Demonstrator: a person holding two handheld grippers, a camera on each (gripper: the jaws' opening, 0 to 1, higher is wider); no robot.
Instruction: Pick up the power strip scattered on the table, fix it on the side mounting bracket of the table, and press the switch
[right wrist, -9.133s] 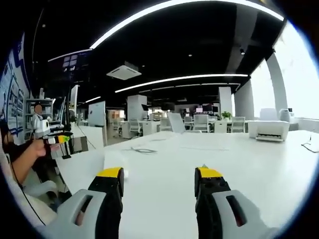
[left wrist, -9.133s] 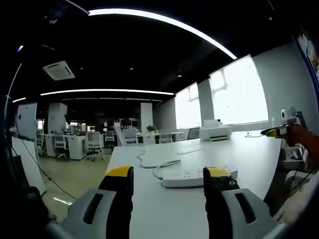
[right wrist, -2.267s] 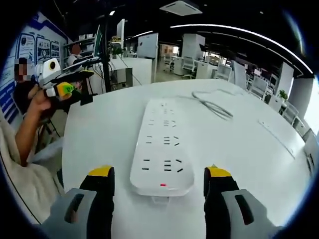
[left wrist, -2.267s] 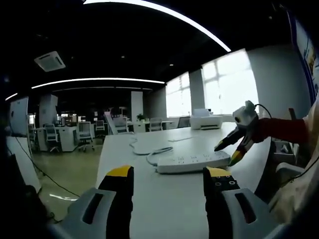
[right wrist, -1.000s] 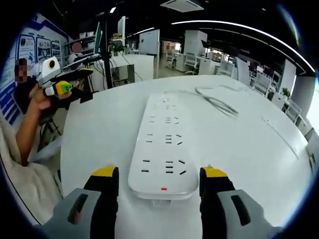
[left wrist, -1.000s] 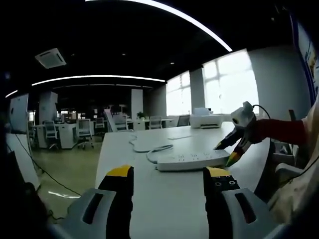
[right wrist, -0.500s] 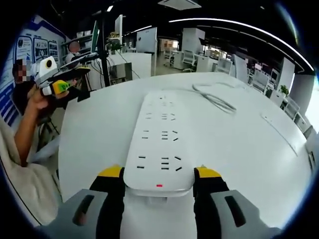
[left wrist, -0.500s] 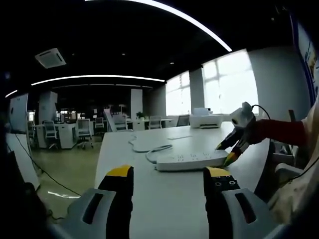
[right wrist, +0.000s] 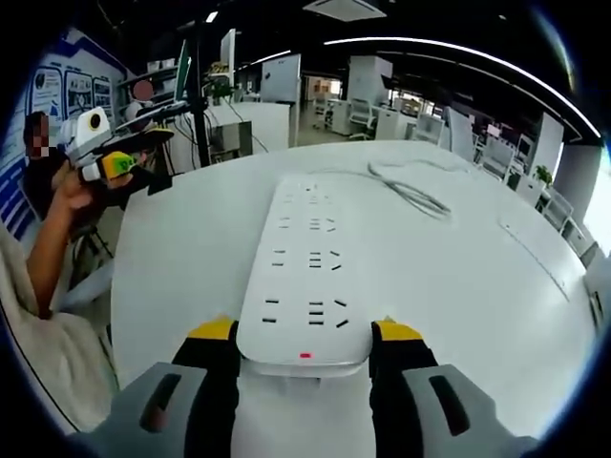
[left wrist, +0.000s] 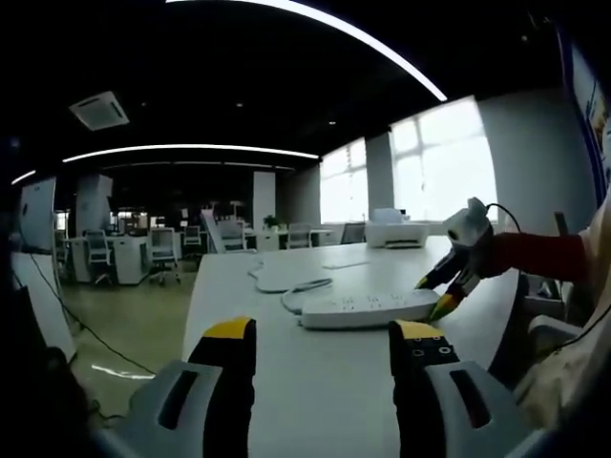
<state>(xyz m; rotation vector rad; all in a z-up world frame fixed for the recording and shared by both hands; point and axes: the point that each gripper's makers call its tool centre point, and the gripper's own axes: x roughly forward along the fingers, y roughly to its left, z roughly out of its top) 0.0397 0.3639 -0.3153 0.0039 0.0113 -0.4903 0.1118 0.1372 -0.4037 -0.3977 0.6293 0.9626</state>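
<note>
Closed in on the near end of the power strip [right wrist: 304,277] since a second ago: right gripper [right wrist: 304,336] now with both yellow-tipped jaws pressed against the strip's short end, one on each side edge, where before stood a gap either side. Barely shifted since half a second ago.

Left to right in the right gripper view: left gripper [right wrist: 107,160] held up in a hand well off to the strip's left, beyond the counter [right wrist: 477,286] edge; then the strip itself, flat on the counter, sockets up; then its cable [right wrist: 412,196] curling away from the strip's far end toward the right.

Long axis of the strip running straight away from the right gripper, in line with its jaws; switch end with the small red light nearest, cable end farthest. Clamped across the width, so set for a lift by that end, judging by the contact; strip not yet off the counter.

In the left gripper view: left gripper [left wrist: 323,336] wide open and holding nothing, strip [left wrist: 368,309] lying crosswise ahead of it, right gripper [left wrist: 443,294] at the strip's right end. Right gripper clearly the nearer one; left well apart from the strip.
</note>
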